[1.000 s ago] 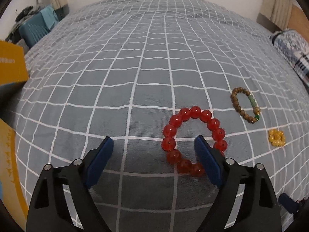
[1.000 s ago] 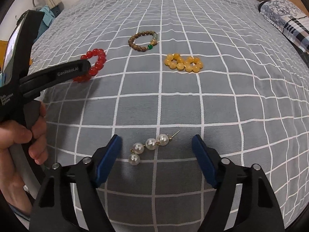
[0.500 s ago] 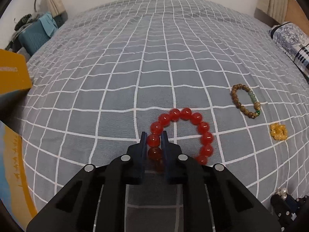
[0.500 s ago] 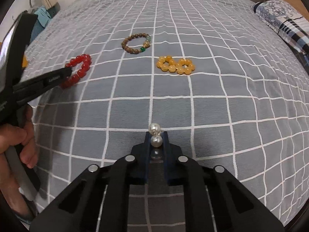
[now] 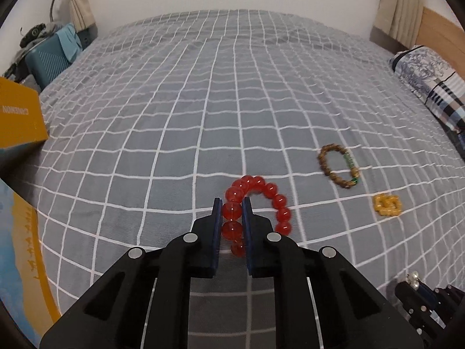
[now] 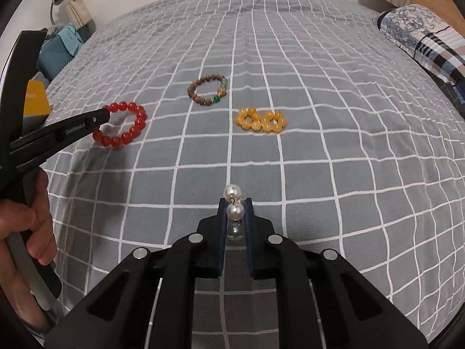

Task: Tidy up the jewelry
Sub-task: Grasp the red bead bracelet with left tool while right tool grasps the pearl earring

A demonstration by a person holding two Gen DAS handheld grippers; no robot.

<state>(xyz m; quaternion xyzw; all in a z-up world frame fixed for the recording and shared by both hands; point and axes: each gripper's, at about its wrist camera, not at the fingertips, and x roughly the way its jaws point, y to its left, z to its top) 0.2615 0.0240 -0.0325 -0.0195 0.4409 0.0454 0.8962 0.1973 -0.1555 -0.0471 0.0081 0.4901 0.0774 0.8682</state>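
the left gripper (image 5: 231, 203) is clamped on the red bead bracelet (image 5: 257, 206), its blue pads squeezing one bead on the near-left side of the loop; the rest of the ring curls away to the right and forward of the jaws. in the right wrist view the bracelet (image 6: 125, 128) appears to be coming up off the grey checked bedspread (image 6: 290, 174), with a shadow showing under it. the right gripper (image 6: 235, 202) is closed on the pearl earring (image 6: 233, 203): the middle pearl sits between the pads, one pearl pokes out past the tips, another hangs lower in the gap, so its long axis runs along the fingers. the person's hand (image 6: 26, 221) works the left tool's handle.

both pieces are already in the jaws, so the next move likely turns on where they go. an orange box (image 5: 17, 116) sits at the far left edge of the bed, nearer the left gripper than the right; whether it is the destination i cannot tell. the wooden bead bracelet (image 6: 208, 89) and the yellow bead bracelet (image 6: 261, 120) lie flat further up the bed, just apart from each other, both ahead of the right gripper and to the right of the left one, so the right hand looks better placed for them
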